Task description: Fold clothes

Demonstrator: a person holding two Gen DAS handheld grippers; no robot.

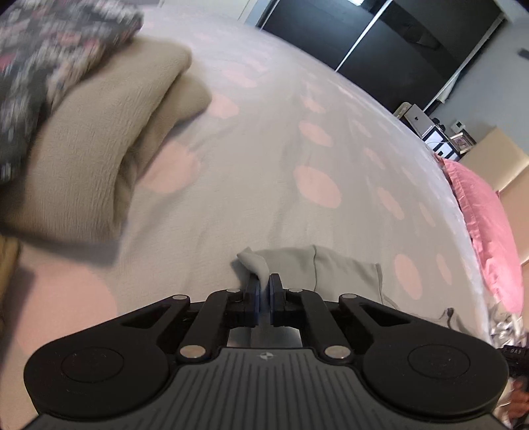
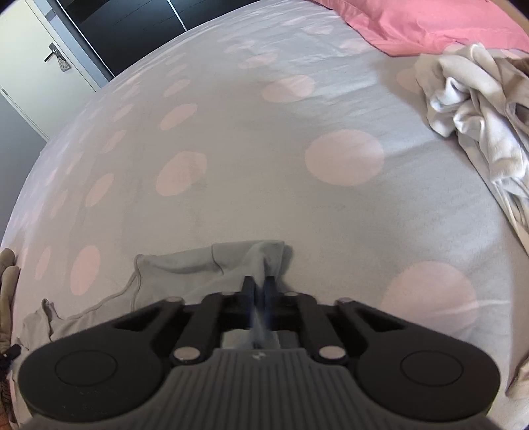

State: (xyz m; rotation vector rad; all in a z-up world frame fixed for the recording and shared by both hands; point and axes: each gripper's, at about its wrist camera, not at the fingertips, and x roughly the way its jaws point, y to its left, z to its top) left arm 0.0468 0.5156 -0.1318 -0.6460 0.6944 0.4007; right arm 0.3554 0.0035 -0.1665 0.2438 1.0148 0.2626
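Note:
A pale grey garment [image 1: 334, 268] lies flat on the bed close in front of both cameras. My left gripper [image 1: 263, 285] is shut on one corner of it, with a fold of cloth pinched between the blue pads. In the right wrist view the same grey garment [image 2: 205, 264] spreads to the left, and my right gripper [image 2: 260, 284] is shut on its other corner, the fabric drawn up into the jaws. A thin drawstring trails off the garment's left edge.
The bed sheet [image 2: 264, 158] is grey with pink dots. Folded beige clothes [image 1: 99, 149] under a dark patterned piece [image 1: 43, 56] sit at the left. A crumpled pile of light clothes [image 2: 479, 109] lies at the right, below a pink pillow [image 2: 429, 23]. Dark wardrobe doors [image 1: 380, 36] stand beyond.

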